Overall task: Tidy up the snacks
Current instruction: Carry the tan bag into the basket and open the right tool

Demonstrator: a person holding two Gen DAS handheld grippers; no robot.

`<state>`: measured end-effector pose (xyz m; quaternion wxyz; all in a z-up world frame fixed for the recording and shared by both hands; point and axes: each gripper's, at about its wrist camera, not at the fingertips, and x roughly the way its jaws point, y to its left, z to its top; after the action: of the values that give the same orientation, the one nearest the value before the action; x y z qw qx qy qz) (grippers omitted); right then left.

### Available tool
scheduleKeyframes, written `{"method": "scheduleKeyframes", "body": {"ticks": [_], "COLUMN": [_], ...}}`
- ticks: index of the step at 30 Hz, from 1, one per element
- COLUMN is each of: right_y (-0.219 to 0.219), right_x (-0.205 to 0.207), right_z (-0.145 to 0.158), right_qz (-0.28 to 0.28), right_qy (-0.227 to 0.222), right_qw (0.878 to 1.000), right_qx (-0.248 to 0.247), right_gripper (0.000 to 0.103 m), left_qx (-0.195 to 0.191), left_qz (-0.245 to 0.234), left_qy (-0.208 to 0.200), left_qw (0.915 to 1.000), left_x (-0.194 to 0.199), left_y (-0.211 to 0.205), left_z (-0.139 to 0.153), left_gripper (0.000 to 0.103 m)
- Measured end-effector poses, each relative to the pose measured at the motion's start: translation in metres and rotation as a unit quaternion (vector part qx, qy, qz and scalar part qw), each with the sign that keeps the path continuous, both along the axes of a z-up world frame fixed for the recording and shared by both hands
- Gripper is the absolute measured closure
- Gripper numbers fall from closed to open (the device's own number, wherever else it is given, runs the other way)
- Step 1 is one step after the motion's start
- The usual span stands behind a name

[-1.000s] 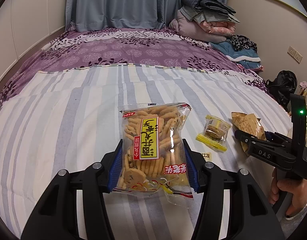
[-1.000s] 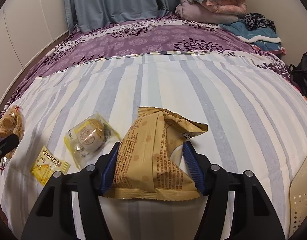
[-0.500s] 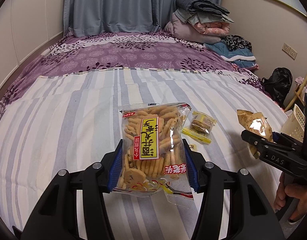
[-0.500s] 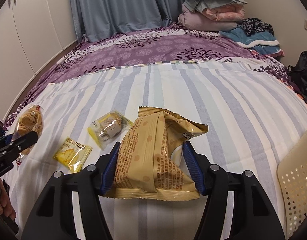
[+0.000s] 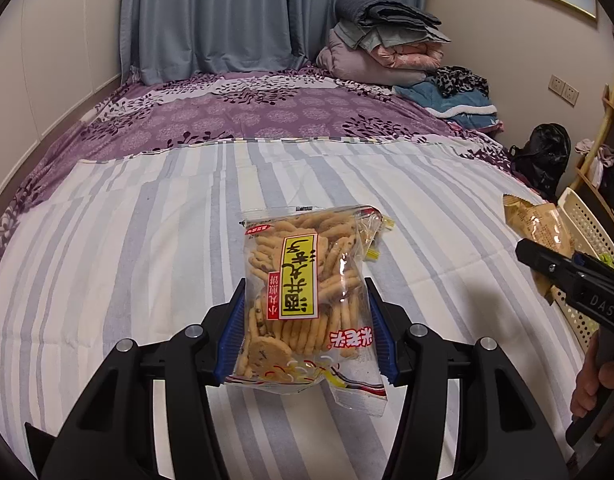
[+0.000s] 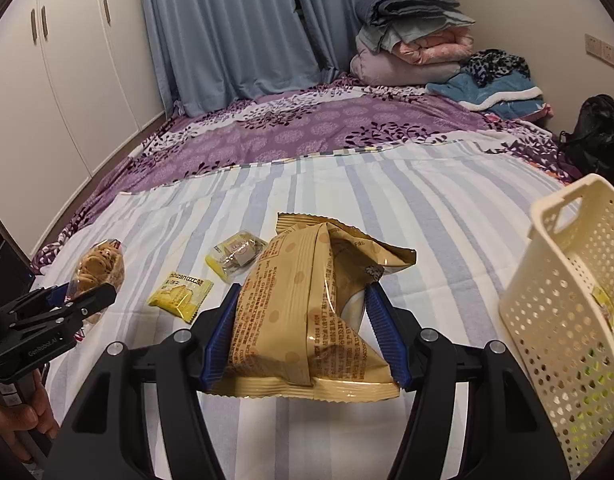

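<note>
My left gripper (image 5: 305,328) is shut on a clear bag of small biscuits (image 5: 307,292) with a yellow label, held above the striped bed. My right gripper (image 6: 303,336) is shut on a tan snack bag (image 6: 307,312), also lifted off the bed. In the right wrist view the left gripper (image 6: 73,302) with the biscuit bag (image 6: 101,268) appears at the left. The left wrist view has the right gripper (image 5: 555,266) and its tan bag (image 5: 539,228) at the right edge. A cream perforated basket (image 6: 563,304) stands to the right.
Two small snacks lie on the striped sheet (image 6: 427,208): a flat yellow packet (image 6: 181,296) and a clear-wrapped pastry (image 6: 239,254). Folded blankets (image 6: 411,44) are piled at the far end. A black bag (image 6: 595,136) sits beside the bed, and white wardrobes (image 6: 67,72) stand at the left.
Both grippers have risen and moved right with their bags. The basket has come into the right wrist view, and the two small snacks have slid left in it.
</note>
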<state>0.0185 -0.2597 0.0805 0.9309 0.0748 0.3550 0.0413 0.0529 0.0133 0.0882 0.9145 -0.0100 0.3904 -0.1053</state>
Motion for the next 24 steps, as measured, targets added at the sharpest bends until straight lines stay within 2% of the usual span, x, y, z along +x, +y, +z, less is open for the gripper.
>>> {"method": "scheduleKeyframes", "body": {"ticks": [14,24], "right_y": [-0.045,-0.100], "right_x": [-0.059,-0.100], "right_z": [0.032,0.046], "right_qz": [-0.039,-0.101], "right_qy": [-0.046,-0.071], "right_qw": [0.998,0.992], "right_qx": [0.008,0.008], "right_gripper": [0.041,0.041], "left_qx": [0.020,0.027], "left_qz": [-0.039,-0.071], "left_qy": [-0.031,-0.034], "left_qw": [0.9986,0.9966], "left_x": [-0.042,-0.061], "left_y": [-0.035,-0.063], "left_z": [0.026,0.032], "left_gripper": [0.047,0.047]}}
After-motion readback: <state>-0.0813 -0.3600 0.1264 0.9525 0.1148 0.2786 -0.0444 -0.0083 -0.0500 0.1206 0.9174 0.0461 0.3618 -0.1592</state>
